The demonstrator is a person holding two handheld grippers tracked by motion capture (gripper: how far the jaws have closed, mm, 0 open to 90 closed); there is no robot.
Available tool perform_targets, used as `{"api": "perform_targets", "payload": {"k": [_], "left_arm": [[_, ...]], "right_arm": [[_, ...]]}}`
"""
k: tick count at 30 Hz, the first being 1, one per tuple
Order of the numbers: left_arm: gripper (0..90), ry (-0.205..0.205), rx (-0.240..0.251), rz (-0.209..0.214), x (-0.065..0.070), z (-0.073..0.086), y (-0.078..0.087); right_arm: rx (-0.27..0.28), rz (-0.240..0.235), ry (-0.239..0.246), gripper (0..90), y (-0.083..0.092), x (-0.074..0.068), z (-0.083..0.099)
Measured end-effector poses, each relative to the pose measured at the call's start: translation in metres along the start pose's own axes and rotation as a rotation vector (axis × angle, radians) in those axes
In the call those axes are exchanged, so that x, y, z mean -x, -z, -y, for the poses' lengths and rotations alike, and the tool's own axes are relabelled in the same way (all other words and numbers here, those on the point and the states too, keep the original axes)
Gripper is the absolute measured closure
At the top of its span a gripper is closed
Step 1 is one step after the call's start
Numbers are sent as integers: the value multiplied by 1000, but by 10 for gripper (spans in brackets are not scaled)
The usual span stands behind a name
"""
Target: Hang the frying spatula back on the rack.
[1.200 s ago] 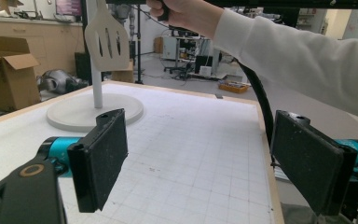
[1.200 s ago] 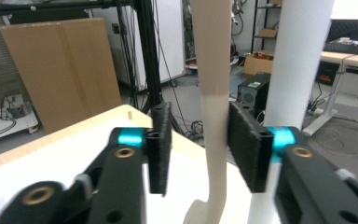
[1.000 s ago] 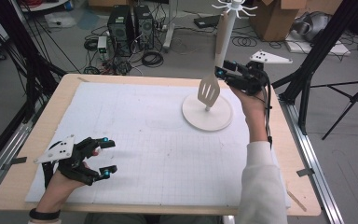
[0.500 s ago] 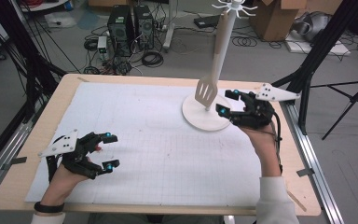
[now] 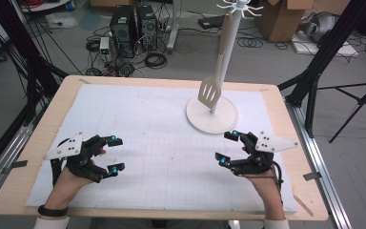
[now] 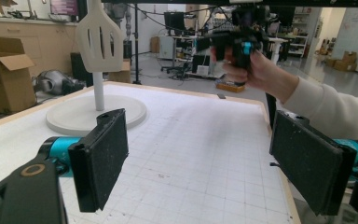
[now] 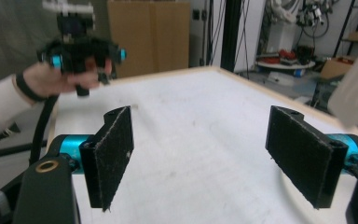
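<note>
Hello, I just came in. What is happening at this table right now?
A person holds a gripper in each hand over the white mat. Both the left gripper and the right gripper are open and empty. The spatula hangs on the white stand at the far right, untouched.

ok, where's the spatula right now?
High view: the spatula hangs on the white stand at the table's far right, beyond the open right gripper.

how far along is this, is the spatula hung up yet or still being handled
Done: the spatula hangs on the white stand, free of either gripper. In hand: nothing; the left gripper and right gripper are both open and empty over the white mat. Left: nothing visible to hang.
</note>
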State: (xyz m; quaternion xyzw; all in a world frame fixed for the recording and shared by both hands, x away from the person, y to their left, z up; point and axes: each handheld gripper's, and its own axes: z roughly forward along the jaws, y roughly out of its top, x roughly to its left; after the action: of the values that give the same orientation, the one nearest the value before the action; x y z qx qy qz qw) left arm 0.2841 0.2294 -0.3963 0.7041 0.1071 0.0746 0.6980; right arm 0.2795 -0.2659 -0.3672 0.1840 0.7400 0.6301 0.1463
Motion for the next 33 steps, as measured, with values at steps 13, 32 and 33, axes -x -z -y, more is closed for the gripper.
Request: {"api": "perform_targets", "payload": {"k": [13,32,33], "left_arm": [[196,14,-4,-25,-1,5,2],[196,7,-6,-42,2,5,8],[196,5,-8,-44,1,5,8]], "right_arm": [[-16,5,-66,207,6,-7,48],[-32,7,-47,199,3,-7,47],[-32,6,-47,199,3,-7,47]]}}
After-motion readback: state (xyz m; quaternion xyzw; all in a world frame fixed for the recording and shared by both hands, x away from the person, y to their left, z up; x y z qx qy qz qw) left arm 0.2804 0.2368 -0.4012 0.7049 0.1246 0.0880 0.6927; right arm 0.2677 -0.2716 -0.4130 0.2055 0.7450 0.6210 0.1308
